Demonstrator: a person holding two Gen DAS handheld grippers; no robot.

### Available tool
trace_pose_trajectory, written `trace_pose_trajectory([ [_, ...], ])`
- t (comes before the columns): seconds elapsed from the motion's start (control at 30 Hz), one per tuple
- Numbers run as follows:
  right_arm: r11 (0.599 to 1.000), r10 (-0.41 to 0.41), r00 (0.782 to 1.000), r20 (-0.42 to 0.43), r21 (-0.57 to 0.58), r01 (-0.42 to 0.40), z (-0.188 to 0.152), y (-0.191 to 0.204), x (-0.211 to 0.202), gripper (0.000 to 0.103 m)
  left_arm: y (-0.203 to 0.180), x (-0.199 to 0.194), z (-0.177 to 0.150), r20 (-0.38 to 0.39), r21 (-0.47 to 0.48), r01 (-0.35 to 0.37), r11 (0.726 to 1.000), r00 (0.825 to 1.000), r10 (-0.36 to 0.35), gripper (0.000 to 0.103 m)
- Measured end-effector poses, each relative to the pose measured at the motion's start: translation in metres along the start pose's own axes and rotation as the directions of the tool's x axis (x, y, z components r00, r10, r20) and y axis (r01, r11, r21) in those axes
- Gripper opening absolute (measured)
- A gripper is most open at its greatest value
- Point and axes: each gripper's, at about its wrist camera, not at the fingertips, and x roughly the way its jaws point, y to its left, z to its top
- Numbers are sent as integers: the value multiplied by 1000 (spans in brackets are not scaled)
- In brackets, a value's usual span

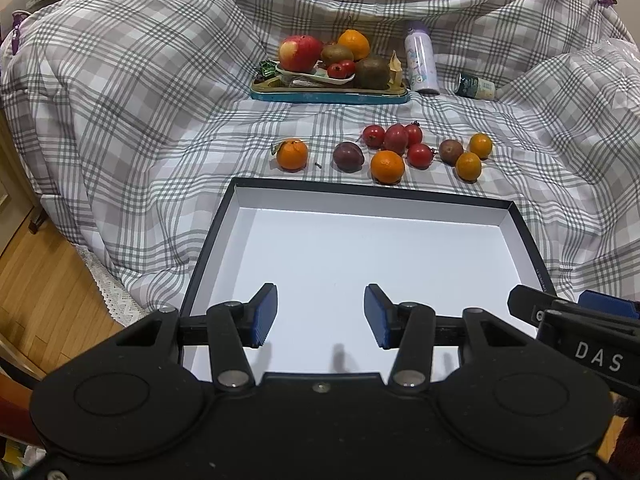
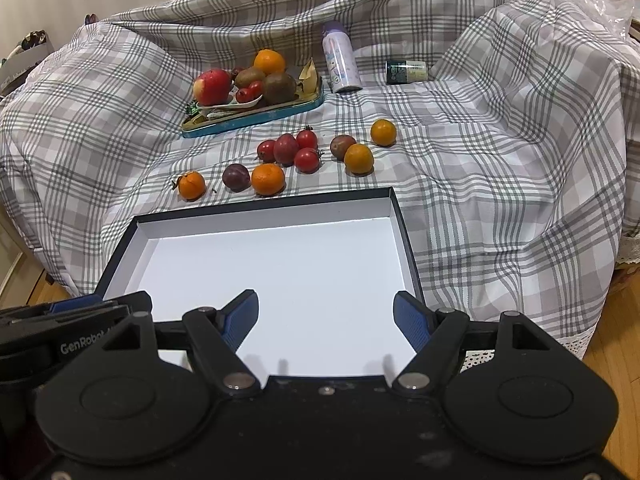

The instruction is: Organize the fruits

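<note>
The left hand-held gripper (image 1: 320,316) hangs released, blue pads spread wide with nothing between them, over the near half of the shallow black box (image 1: 224,216); the right hand-held gripper (image 2: 326,318) is likewise spread and empty, its right finger (image 2: 412,322) over the box's right edge. Each gripper shows at the other's flank: the right one at 3 o'clock in the left wrist view, the left one at 9 o'clock in the right wrist view. The box's white floor is bare, so there is open room on all sides within its low black rim. Past the far rim, at 12 o'clock, the loose fruits lie on the checked cloth (image 1: 120,120): a leafy tangerine (image 1: 293,154) alone toward 11 o'clock, a dark plum (image 1: 348,156) just beside a larger orange (image 1: 387,166) that sits nearest the rim, a tight cluster of small red fruits (image 1: 396,138) behind them, and toward 1 o'clock a brownish fruit (image 1: 451,151) touching two small oranges (image 1: 468,166). A clear strip of cloth separates this row from the blue tray (image 1: 328,97) farther back, piled with an apple (image 1: 300,53), kiwis (image 1: 372,73) and an orange. A pale bottle (image 1: 419,60) stands just right of the tray, and a small jar (image 1: 476,86) lies on its side beyond. Wooden floor (image 1: 44,280) shows past the cloth's edge at 8 o'clock.
</note>
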Motion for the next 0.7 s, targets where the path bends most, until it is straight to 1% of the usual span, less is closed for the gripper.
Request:
trace_pose_trajectory([
  [0.53, 1000, -21, 1000, -1, -17, 21, 2, 1, -3, 78, -1, 1, 0, -5, 7, -1, 1000, 1000, 1, 55],
  [0.67, 999, -43, 999, 11, -29, 43, 2, 3, -5, 82, -1, 1, 0, -6, 7, -1, 1000, 1000, 1, 55],
  [0.7, 998, -57, 998, 13, -36, 57, 2, 3, -6, 84, 0, 1, 0, -6, 8, 0, 1000, 1000, 0, 55],
])
